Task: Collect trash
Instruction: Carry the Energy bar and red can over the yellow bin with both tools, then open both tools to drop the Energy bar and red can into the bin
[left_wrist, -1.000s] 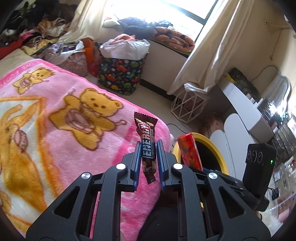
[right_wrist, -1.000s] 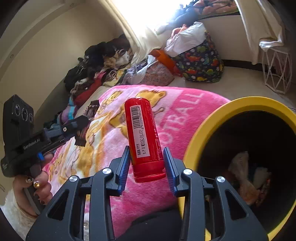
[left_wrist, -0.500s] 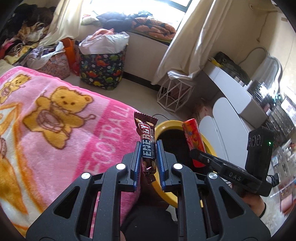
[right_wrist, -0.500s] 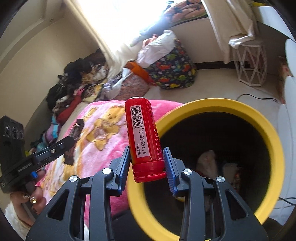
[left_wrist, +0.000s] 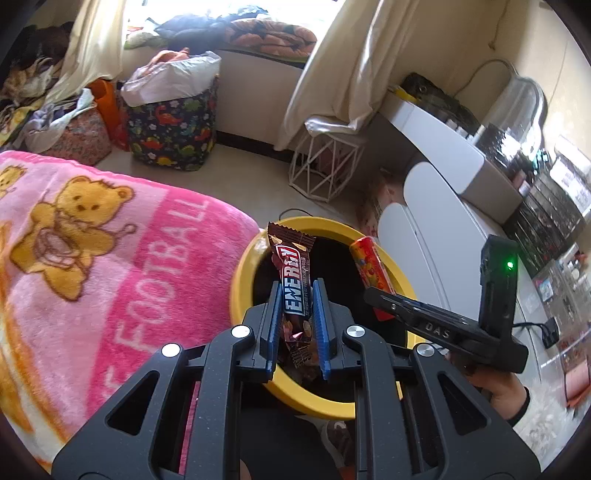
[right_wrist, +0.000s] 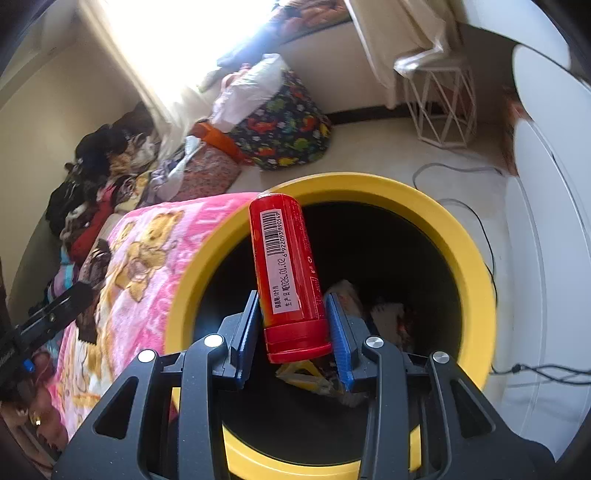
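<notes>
Left gripper (left_wrist: 297, 321) clamps brown ENERGY bar wrapper (left_wrist: 293, 288); right gripper (right_wrist: 291, 332) clamps red barcoded tube (right_wrist: 286, 269). Both over yellow-rimmed bin (right_wrist: 476, 266), beside pink blanket (left_wrist: 110, 258).

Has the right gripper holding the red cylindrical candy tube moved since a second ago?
Yes. The right gripper, shut on the red cylindrical candy tube, has swung from over the pink bear blanket to above the round yellow-rimmed bin's opening.
</notes>
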